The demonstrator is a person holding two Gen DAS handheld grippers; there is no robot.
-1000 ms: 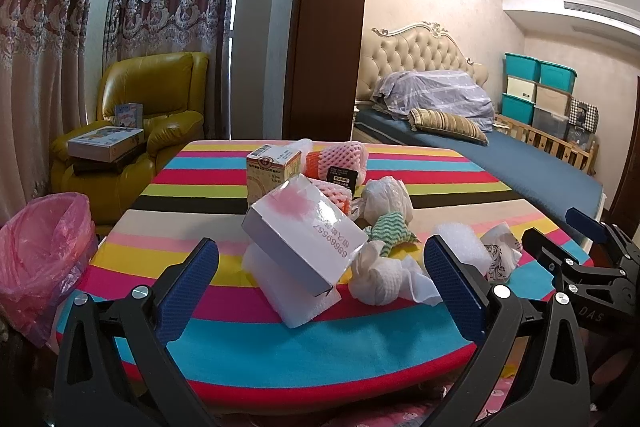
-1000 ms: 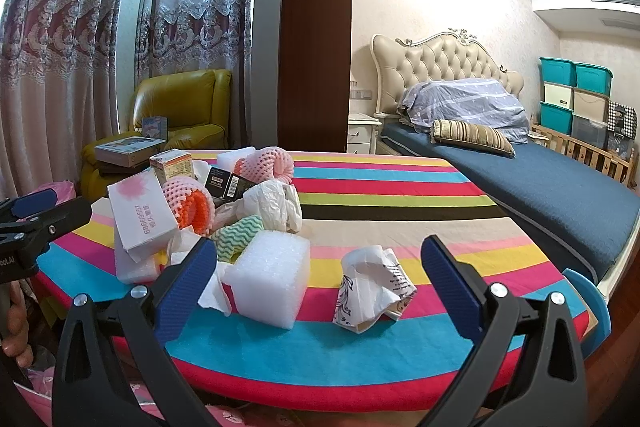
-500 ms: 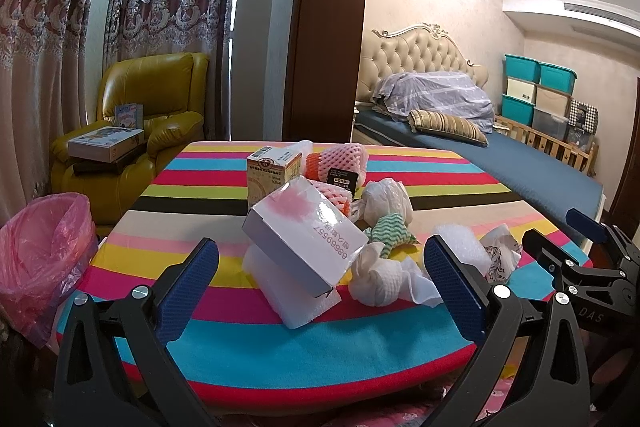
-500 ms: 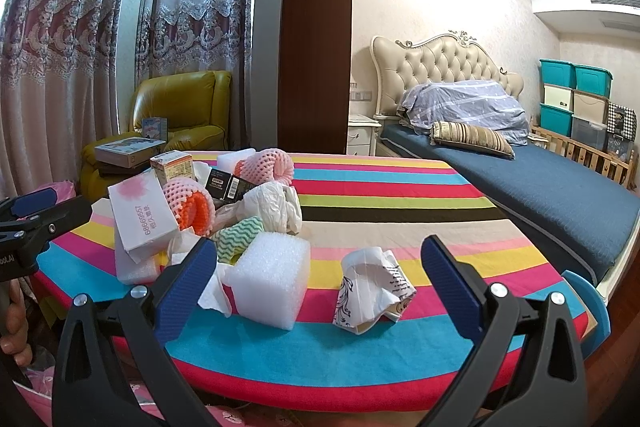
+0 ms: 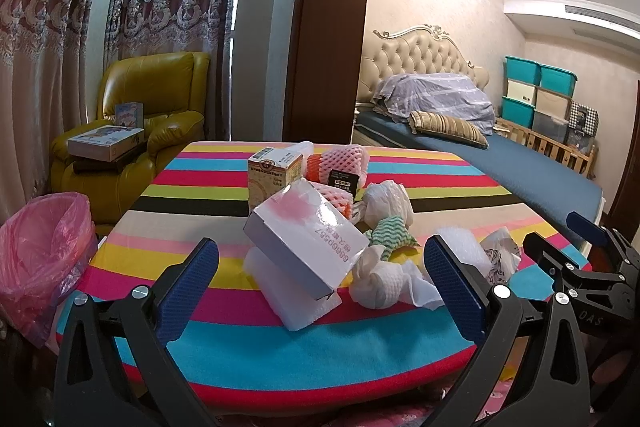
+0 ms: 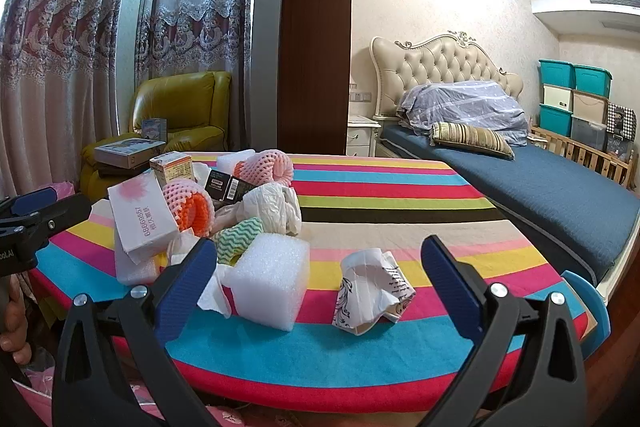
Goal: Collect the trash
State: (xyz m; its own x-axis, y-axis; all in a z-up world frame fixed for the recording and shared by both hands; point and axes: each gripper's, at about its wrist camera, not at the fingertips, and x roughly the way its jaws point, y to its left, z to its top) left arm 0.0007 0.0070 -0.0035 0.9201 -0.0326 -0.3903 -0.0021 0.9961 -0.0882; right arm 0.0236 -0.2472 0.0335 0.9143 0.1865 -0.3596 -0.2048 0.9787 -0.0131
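Bedroom furniture around a striped table

Ahead of both claws a table (image 6: 400, 187) carries a multicoloured striped cloth. Beyond it, ahead and to the left, a yellow leather armchair (image 5: 160, 99) holds a flat box (image 5: 106, 143), with lace-edged curtains (image 5: 168, 7) behind. Ahead and to the right lies a bed (image 6: 540, 183) with a tufted headboard (image 6: 444, 63), a striped pillow (image 6: 472, 139) and, further right, stacked teal storage bins (image 6: 572, 95).

White foam slab (image 5: 292, 297) mostly hidden under pink-white box (image 5: 306, 239).
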